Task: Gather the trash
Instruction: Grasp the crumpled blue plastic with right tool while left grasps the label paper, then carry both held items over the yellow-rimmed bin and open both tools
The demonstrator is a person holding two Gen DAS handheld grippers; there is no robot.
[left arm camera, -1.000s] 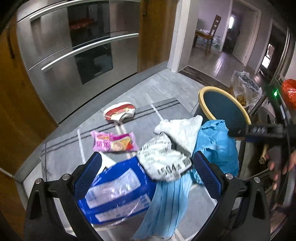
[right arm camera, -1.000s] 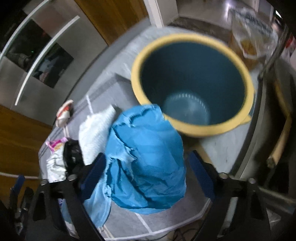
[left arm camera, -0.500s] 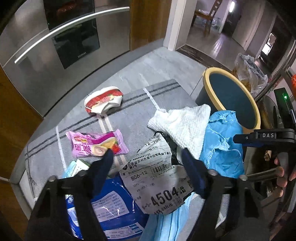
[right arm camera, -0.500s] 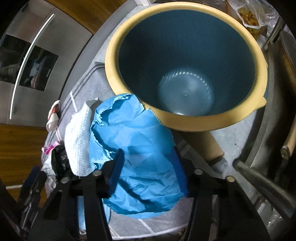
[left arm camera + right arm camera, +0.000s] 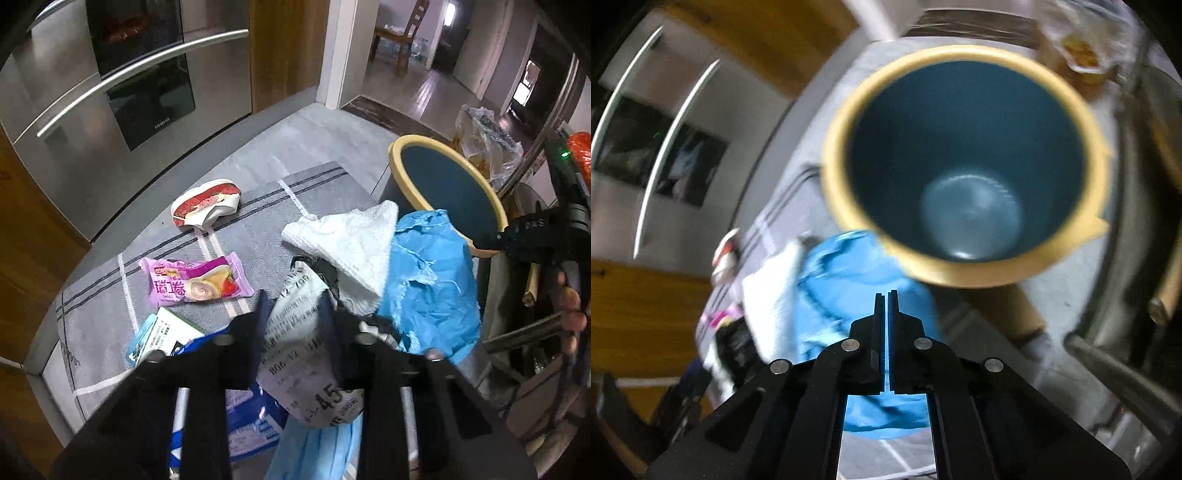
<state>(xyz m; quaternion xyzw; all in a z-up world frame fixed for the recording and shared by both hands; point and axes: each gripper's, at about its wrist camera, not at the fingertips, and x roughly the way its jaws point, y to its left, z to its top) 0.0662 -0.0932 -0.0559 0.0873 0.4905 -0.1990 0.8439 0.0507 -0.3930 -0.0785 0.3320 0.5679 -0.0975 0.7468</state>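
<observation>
With the left gripper (image 5: 295,306) clamped on the crumpled grey labelled mailer bag (image 5: 306,354) and the right gripper (image 5: 885,306) pinching the crinkled blue plastic sheet (image 5: 849,280), lift both clear over the yellow-rimmed teal bin (image 5: 964,166).

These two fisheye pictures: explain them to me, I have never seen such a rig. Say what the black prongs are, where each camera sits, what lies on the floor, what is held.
A person holds a two-finger gripper in each hand; a camera on each looks along its fingers. The left gripper is shut on a labelled courier bag. The right gripper, near the yellow-rimmed bin, apparently pinches blue paper. On the grey mat lie a pink snack wrapper and white paper towel.
</observation>
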